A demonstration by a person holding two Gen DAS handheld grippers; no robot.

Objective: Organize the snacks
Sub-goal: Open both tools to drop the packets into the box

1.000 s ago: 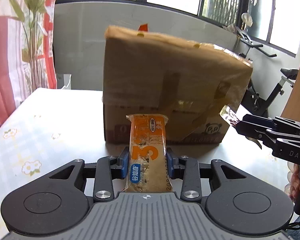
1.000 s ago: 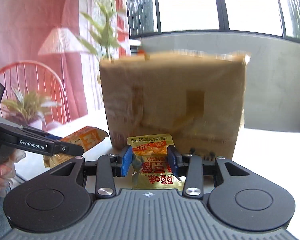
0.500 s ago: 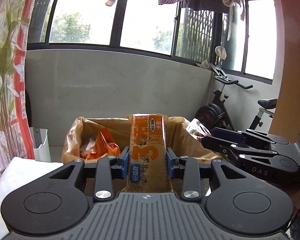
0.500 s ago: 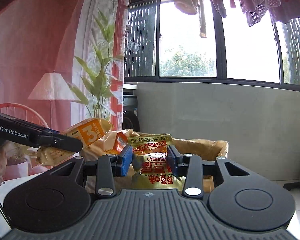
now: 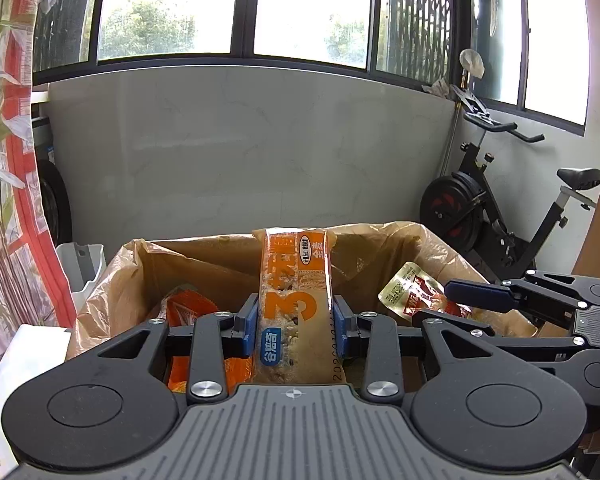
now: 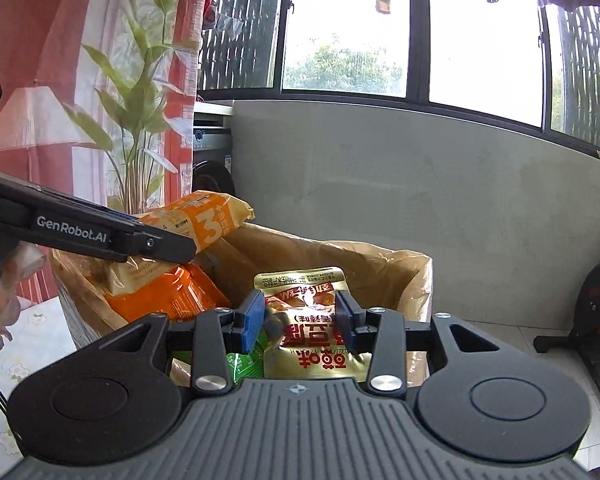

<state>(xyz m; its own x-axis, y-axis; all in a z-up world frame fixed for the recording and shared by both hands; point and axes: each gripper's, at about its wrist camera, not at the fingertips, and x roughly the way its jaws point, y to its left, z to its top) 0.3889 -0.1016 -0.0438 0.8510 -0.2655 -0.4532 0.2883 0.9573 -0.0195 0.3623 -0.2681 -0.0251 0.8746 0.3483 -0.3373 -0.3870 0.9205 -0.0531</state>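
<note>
The left claw [image 5: 295,326] holds a long orange snack bar in a clear wrapper with a big white "3" [image 5: 294,304]; both blue pads press on its sides and the bar stands upright between them. The bar is above the open brown cardboard box lined with a thin brown plastic bag [image 5: 204,256], near the middle of the opening.

The right claw [image 6: 300,322] has a gold foil snack pouch with red printing [image 6: 314,328] between its blue pads. The right pad touches the pouch. At the left pad the pouch edge is crumpled and I cannot tell for sure if the pad presses it; the claw stays narrow around the pouch. This pouch also hangs above the same box [image 6: 384,268], at its right part.

Inside the box lies an orange packet [image 6: 168,296], and a green packet [image 6: 246,366] shows just under the right claw.

The box stands on a tabletop with a light flower-pattern cloth [image 5: 16,364]. A hand [image 6: 0,312] shows at the left edge of the right wrist view, behind the left claw. A black exercise bike [image 5: 512,216] stands by the grey wall behind the box.
</note>
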